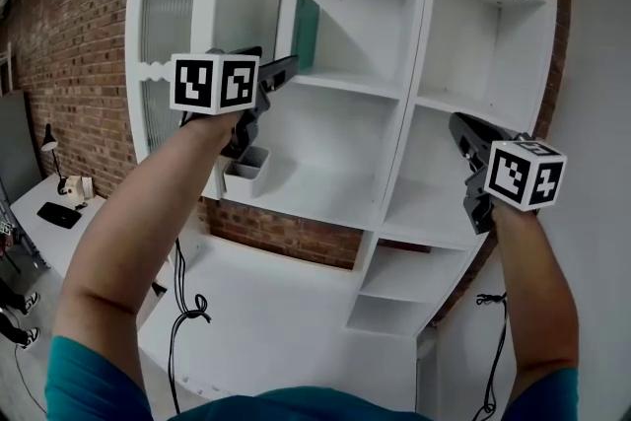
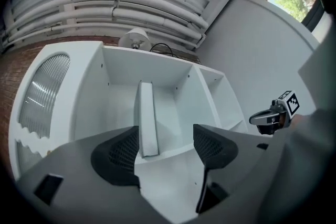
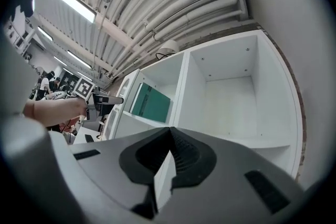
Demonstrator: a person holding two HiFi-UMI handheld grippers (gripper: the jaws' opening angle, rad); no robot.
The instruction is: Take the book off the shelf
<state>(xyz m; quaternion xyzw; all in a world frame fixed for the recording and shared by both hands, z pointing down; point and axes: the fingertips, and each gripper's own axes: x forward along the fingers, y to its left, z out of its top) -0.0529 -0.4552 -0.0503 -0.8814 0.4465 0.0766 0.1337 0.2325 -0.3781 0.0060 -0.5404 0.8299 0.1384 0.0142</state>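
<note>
A book with a teal cover stands upright in the top left compartment of the white shelf unit. My left gripper is raised just in front of that compartment's shelf edge. In the left gripper view its jaws stand open, and the book's white page edge shows ahead between them, untouched. My right gripper hovers before the right column of shelves. Its jaws are shut with nothing in them. The teal book and the left gripper show at the left of the right gripper view.
A small white bin sits on the shelf below the book. A ribbed glass door closes the unit's left side. A brick wall stands behind. Cables hang over the white surface below. A desk with a lamp is far left.
</note>
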